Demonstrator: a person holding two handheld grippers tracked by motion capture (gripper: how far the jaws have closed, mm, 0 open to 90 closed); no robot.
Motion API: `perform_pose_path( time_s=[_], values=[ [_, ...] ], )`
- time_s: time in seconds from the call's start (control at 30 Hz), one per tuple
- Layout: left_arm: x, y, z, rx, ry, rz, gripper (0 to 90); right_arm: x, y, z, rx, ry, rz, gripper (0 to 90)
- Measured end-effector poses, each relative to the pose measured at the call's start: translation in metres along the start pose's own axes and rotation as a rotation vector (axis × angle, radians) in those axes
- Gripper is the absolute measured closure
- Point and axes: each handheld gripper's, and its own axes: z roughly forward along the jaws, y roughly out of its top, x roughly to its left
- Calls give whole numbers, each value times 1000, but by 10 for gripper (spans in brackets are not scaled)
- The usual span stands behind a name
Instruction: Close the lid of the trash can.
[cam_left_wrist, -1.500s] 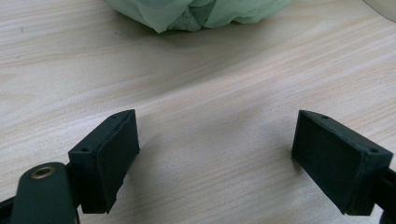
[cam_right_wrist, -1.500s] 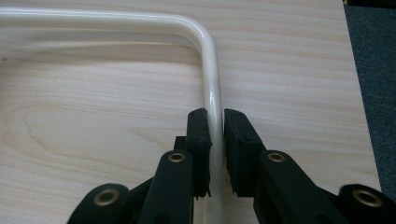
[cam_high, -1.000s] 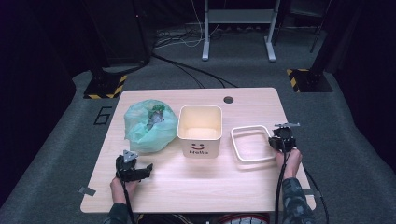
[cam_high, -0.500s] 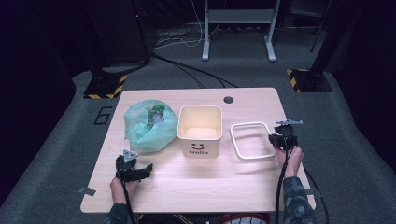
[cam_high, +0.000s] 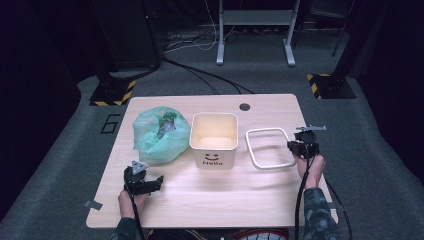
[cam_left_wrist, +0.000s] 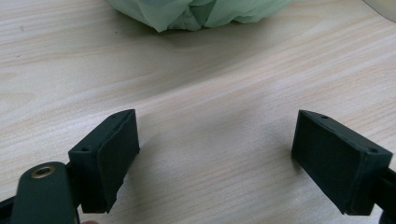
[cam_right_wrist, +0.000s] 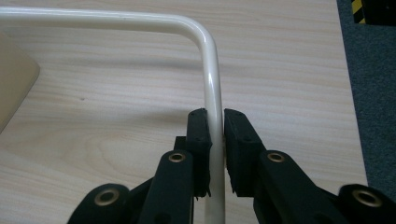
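White frame (cam_right_wrist: 212, 65) is shifting rightward, away from the bin (cam_high: 214, 139) — right gripper (cam_right_wrist: 215, 140) is clamping its rail; left gripper (cam_left_wrist: 219, 158) is resting, jaws spread.

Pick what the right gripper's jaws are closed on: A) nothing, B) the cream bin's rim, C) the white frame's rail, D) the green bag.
C: in the right gripper view, the right gripper has its jaws pressed on either side of the white frame, just below its rounded corner.
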Motion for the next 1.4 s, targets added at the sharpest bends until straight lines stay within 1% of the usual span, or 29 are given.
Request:
perform_pose_path(
  time_s=[0.3,0.6,0.8,0.83,1.03,1.4],
  values=[
    [0,0,0,1,3,-1,145,1,6,-8,-7,-5,-11,812],
    [-1,-1,-1,0,7,-2,148,3,15,-18,-29,1,-18,812],
    [-1,-1,-1,-2,6,0,147,7,19,-21,-41,7,-22,813],
    [-1,-1,-1,-1,9,-1,148,7,20,-21,-45,7,-30,812],
    [-1,-1,-1,-2,5,-2,148,12,25,-26,-57,13,-38,813],
    [-2,-1,-1,-1,9,-4,147,15,36,-31,-72,18,-42,813]
  ],
)
